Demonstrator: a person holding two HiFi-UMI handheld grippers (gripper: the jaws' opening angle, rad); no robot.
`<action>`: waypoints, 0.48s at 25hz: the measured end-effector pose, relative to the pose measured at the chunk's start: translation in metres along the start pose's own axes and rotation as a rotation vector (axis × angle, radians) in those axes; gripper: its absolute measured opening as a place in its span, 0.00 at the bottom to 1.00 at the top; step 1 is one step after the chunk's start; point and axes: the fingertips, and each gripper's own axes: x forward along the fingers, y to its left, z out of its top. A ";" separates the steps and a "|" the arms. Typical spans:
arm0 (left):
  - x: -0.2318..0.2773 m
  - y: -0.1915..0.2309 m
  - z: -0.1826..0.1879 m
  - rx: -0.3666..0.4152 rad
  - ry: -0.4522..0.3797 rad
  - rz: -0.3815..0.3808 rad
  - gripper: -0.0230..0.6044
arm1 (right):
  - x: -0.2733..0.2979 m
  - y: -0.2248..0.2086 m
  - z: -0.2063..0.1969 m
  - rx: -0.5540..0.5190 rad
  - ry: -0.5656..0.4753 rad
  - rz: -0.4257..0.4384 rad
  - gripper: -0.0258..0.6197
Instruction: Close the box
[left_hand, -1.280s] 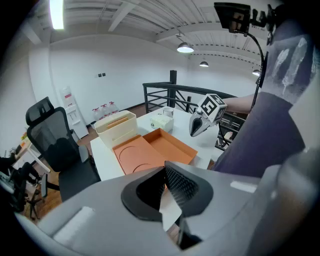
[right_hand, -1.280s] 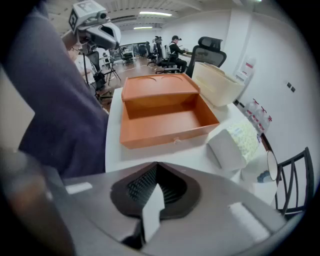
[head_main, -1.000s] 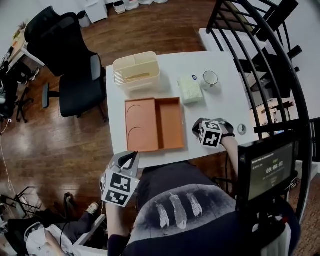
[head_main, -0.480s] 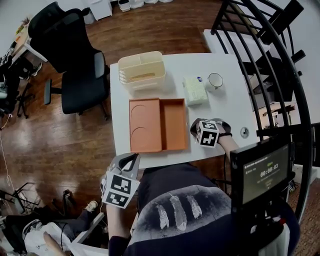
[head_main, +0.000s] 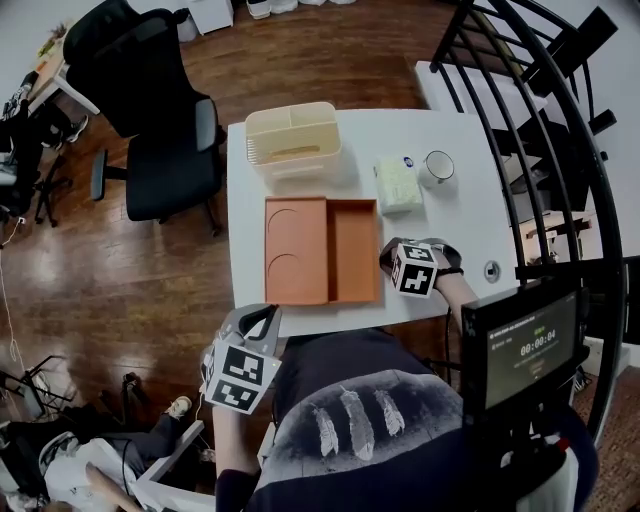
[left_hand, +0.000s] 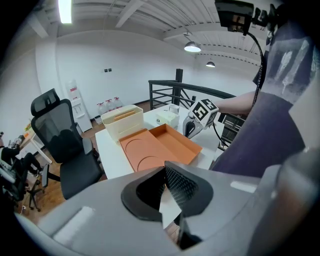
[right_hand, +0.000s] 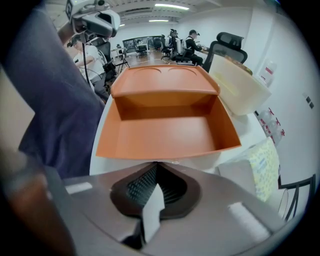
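The orange box (head_main: 355, 250) lies open in the middle of the white table (head_main: 450, 230), its lid (head_main: 296, 250) folded out flat to the left. In the right gripper view the box's empty tray (right_hand: 167, 130) fills the space just ahead of the jaws. My right gripper (head_main: 386, 256) is shut and empty, its tip close beside the tray's right wall. My left gripper (head_main: 260, 320) hangs shut and empty below the table's front edge, off the lid's near left corner. From the left gripper view the box (left_hand: 167, 145) and the right gripper (left_hand: 197, 117) show beyond my shut jaws.
A cream basket (head_main: 292, 140) stands behind the box. A tissue pack (head_main: 397, 184) and a mug (head_main: 437, 167) sit at the back right. A black office chair (head_main: 150, 100) is left of the table, and a black railing (head_main: 530, 130) to the right.
The right gripper has edged left, nearer the tray's right wall. The left gripper has stayed where it was. The head view has shifted slightly.
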 end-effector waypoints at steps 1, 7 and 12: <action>0.000 0.001 -0.001 -0.001 0.002 0.001 0.06 | 0.001 -0.001 0.001 -0.002 0.001 0.000 0.04; 0.000 0.004 -0.006 -0.011 0.005 0.002 0.06 | 0.002 -0.001 0.004 -0.026 0.020 0.008 0.04; 0.001 0.005 -0.009 -0.016 0.014 -0.001 0.06 | 0.003 -0.001 0.004 -0.045 0.037 0.017 0.04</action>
